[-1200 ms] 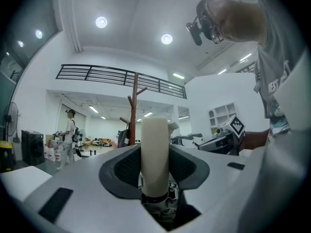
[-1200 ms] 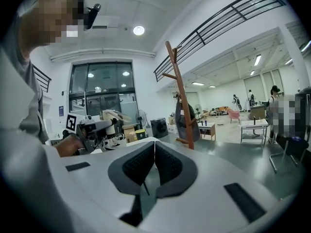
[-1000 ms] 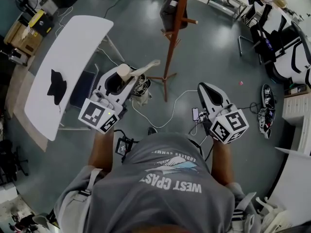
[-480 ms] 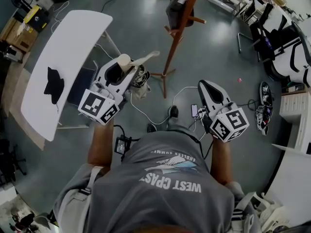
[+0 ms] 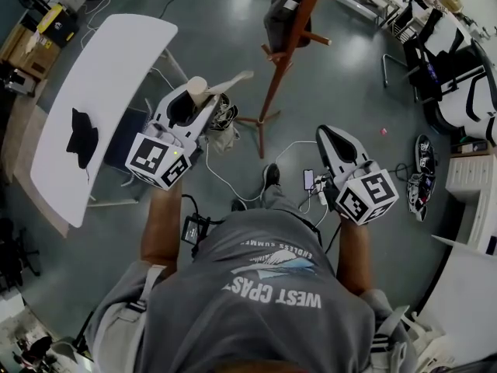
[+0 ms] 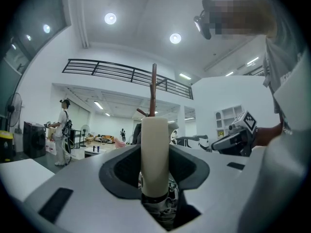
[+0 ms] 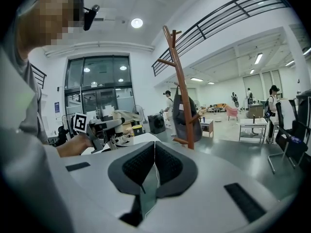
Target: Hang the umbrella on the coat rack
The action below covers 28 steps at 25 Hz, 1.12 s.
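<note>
My left gripper (image 5: 196, 99) is shut on the cream handle (image 6: 154, 154) of the folded umbrella, which stands upright between the jaws. The patterned canopy (image 5: 223, 123) hangs bunched below them, and the handle's curved end (image 5: 233, 80) reaches toward the rack. The brown wooden coat rack (image 5: 283, 49) stands on the floor ahead and right of that gripper, a dark bag (image 5: 281, 14) hanging on it. In the left gripper view the rack pole (image 6: 153, 89) rises just behind the handle. My right gripper (image 5: 326, 136) is shut and empty, with the coat rack (image 7: 181, 91) ahead of it.
A long white table (image 5: 101, 84) stands at the left with a black cloth (image 5: 78, 134) on it. Cables and a phone (image 5: 309, 179) lie on the floor near the rack's feet. Chairs (image 5: 458, 76) and shelves stand at the right. A person (image 6: 63, 130) stands far off.
Both grippers have moved forward toward the coat rack, the left one carrying the umbrella along. The person's foot has stepped into view below the rack's base.
</note>
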Motion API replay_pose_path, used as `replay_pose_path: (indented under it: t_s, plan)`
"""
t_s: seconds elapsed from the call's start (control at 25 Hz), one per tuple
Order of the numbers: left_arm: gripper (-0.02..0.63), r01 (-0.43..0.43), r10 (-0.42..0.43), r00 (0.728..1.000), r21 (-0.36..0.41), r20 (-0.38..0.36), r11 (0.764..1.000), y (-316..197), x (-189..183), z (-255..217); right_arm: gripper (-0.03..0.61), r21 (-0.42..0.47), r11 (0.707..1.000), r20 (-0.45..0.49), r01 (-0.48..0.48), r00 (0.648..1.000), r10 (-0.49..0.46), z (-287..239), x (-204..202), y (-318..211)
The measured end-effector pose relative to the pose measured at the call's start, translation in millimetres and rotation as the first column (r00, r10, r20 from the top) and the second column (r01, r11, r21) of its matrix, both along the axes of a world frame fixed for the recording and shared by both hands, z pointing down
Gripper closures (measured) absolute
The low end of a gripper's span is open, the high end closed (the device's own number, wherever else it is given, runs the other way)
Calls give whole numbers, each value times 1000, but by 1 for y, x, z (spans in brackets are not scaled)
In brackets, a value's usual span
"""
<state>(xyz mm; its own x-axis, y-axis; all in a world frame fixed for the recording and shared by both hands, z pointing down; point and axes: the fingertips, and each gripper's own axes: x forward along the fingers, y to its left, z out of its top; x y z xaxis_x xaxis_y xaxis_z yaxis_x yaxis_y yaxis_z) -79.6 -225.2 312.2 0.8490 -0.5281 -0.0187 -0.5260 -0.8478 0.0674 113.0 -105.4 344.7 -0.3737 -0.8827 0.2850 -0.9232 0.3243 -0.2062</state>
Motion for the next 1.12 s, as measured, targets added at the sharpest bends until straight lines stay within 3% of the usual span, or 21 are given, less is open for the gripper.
replay_pose_path:
  t_s: [1.12]
  plan:
    - [449,152,-151,988,-142,20,978,-116,33,98,550,-147,984,-23,101,994,-106,50,36,-70]
